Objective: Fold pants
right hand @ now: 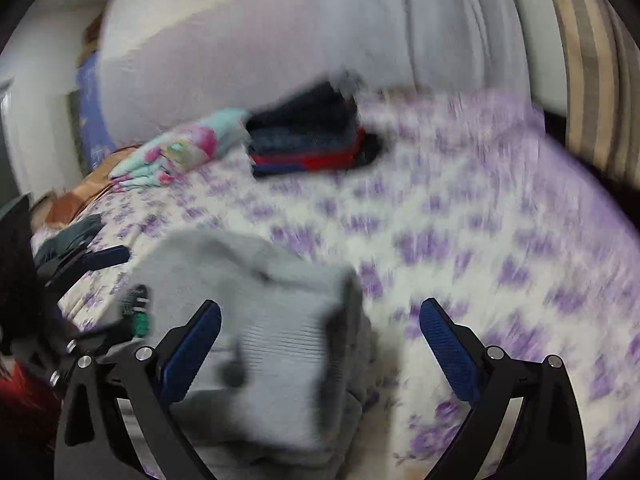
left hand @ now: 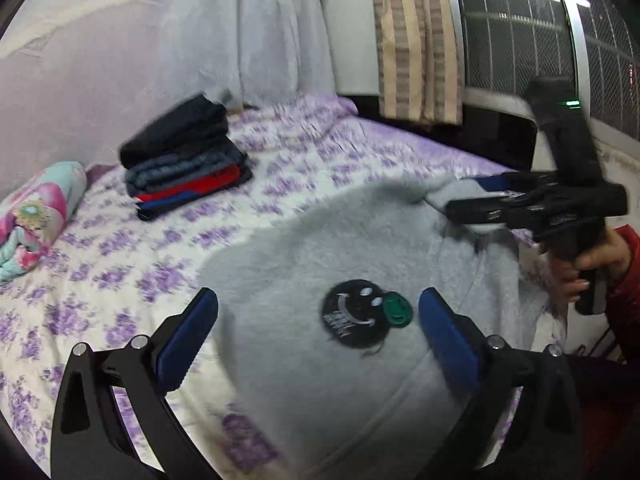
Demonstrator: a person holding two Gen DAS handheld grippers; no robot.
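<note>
Grey fleece pants [left hand: 320,248] lie on the purple-flowered bed sheet [left hand: 120,264], with a black smiley patch [left hand: 356,314] and a small green one facing up. My left gripper [left hand: 318,296] hovers open just above the patch, nothing between its fingers. Over the far right end of the pants my right gripper [left hand: 464,196] is held by a hand in a red sleeve. In the right wrist view, my right gripper [right hand: 320,304] stands wide open over a folded, ribbed end of the pants [right hand: 248,280], which is blurred. The left gripper's blue finger [right hand: 110,257] shows at the left edge.
A stack of folded dark, blue and red clothes [left hand: 188,160] sits near the back of the bed. A pink and teal rolled cloth [left hand: 36,208] lies at the left. A striped curtain [left hand: 416,40] and a meshed window [left hand: 520,40] stand behind. White cloth covers the back wall.
</note>
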